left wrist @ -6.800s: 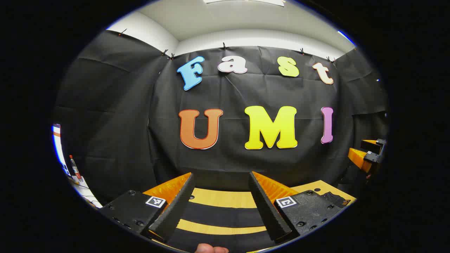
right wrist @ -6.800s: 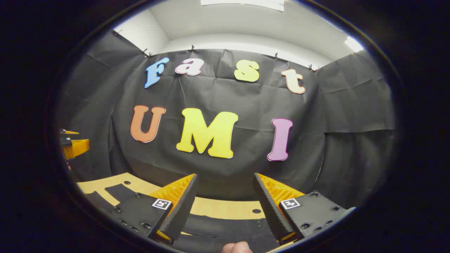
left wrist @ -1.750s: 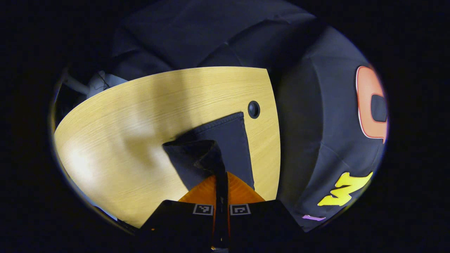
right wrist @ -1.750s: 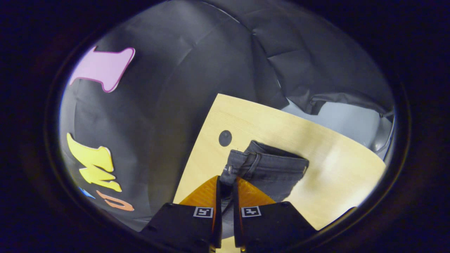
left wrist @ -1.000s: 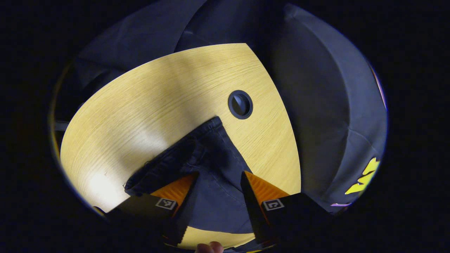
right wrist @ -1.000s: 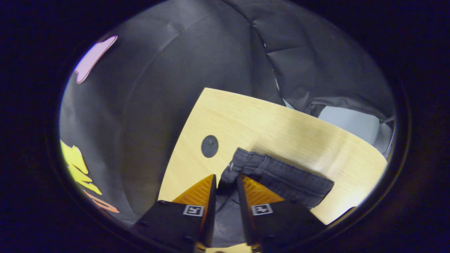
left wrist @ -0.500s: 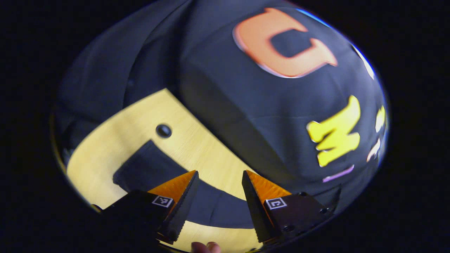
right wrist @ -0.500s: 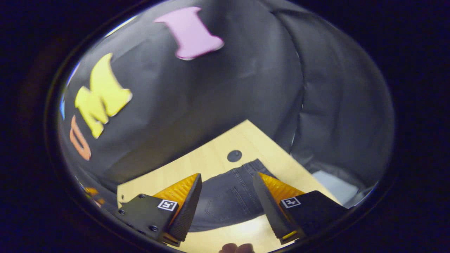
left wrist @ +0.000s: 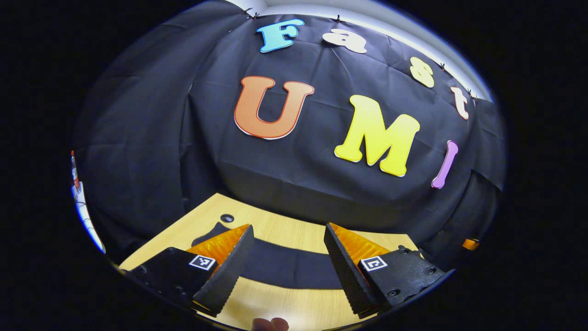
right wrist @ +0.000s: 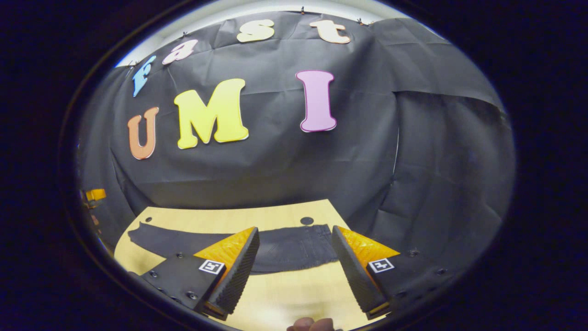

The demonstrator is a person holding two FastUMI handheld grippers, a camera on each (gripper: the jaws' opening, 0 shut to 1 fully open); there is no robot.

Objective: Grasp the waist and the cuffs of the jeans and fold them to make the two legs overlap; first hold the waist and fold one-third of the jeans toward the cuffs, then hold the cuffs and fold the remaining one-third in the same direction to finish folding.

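Dark jeans (right wrist: pixel 285 248) lie flat along the back of the wooden table (right wrist: pixel 294 294), the legs laid one over the other as a single long strip. The waist end is near the table's right back corner and the cuff end (right wrist: pixel 138 235) reaches left. In the left gripper view the same jeans (left wrist: pixel 289 269) run as a dark band across the table. My left gripper (left wrist: pixel 285 271) is open above the table with nothing between its fingers. My right gripper (right wrist: pixel 294 271) is open too, raised in front of the waist end.
Two round cable holes sit in the table (left wrist: pixel 294 308), one near the left back corner (left wrist: pixel 226 218), one near the right back corner (right wrist: pixel 307 220). Black cloth walls enclose the table at back and sides. The other gripper (right wrist: pixel 94 195) appears far left in the right gripper view.
Both grippers let go of the jeans, opened, and lifted back and up to level. The jeans now lie with the legs overlapped on the table.
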